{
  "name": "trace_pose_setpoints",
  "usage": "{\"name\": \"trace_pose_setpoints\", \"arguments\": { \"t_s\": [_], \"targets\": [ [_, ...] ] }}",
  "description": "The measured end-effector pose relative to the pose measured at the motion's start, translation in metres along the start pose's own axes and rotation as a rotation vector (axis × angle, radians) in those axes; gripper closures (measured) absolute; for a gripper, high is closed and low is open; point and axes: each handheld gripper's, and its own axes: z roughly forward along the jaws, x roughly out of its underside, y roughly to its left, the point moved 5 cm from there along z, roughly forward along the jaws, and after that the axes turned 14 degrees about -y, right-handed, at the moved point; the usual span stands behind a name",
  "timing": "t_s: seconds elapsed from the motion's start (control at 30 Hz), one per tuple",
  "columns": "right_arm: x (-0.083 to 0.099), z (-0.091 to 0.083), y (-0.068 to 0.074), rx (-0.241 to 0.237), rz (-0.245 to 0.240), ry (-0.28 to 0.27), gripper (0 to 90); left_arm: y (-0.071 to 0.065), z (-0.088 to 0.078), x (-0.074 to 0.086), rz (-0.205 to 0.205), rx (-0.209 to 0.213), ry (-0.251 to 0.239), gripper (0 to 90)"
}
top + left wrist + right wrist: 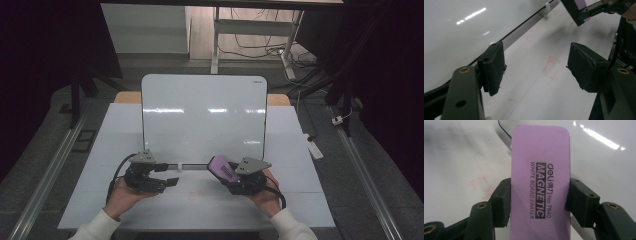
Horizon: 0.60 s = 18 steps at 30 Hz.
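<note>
Purple whiteboard eraser (540,182) clamped in my right claw (231,176), pads pressing both long edges; label reads "MAGNETIC WHITE BOARD ERASER". In the high view the eraser (222,168) sits just below the lower right part of the whiteboard (204,117), tilted up-left, at or just off the bottom edge; contact w/ the board can't be confirmed from this angle. My left claw (169,175) is w/ jaws apart and nothing between them, pointing across the white desk (295,150) toward the right claw. Left gripper view: pads (495,66) over bare desk beside the board's dark bottom edge; faint red marks (551,67) on the desk between them.
</note>
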Motion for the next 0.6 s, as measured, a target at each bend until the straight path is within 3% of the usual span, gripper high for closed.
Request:
{"name": "trace_pose_setpoints", "arguments": {
  "t_s": [0.3, 0.6],
  "targets": [
    [-0.001, 0.002, 0.006, -0.054, 0.003, -0.01, 40.2, -0.01, 0.015, -0.014, 0.065, 0.066, 0.002, 30.8],
    [0.001, 0.006, 0.017, -0.189, -0.008, 0.003, 40.2, -0.018, 0.038, -0.022, 0.14, 0.174, 0.039, 26.4]
  ]
}}
